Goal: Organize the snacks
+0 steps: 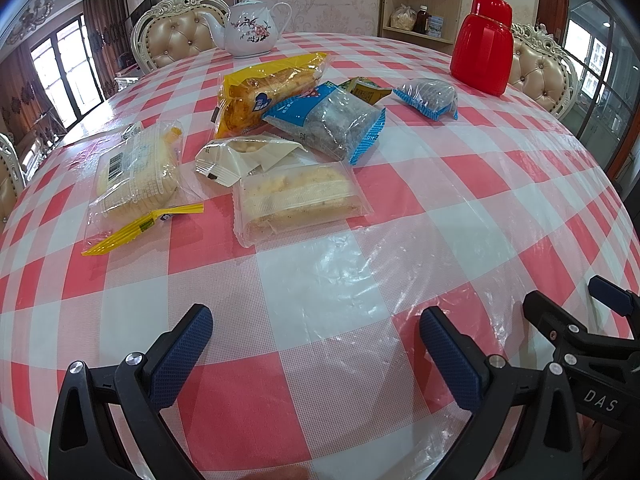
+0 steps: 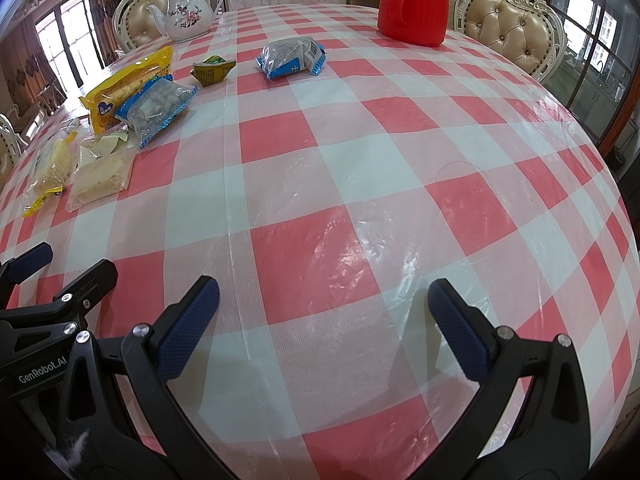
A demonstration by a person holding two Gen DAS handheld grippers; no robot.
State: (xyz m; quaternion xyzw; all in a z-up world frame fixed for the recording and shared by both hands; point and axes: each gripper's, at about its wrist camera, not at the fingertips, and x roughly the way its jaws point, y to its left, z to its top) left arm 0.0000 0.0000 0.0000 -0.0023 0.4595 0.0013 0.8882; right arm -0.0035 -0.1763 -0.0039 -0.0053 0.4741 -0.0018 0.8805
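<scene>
Both jaws gape wide and empty; the snack pile [image 1: 256, 136] lies ahead at upper left, nearer the left gripper [image 1: 316, 344] than the right gripper [image 2: 324, 320].

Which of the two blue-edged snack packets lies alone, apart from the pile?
The smaller blue-edged packet, nearer the red thermos. It touches no other snack, while the larger blue-edged packet overlaps the yellow bread bag in the pile.

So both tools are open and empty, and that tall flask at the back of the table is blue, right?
Not quite: the flask is red, as the right wrist view shows. The rest holds: the left tool and right tool are open and empty.
</scene>
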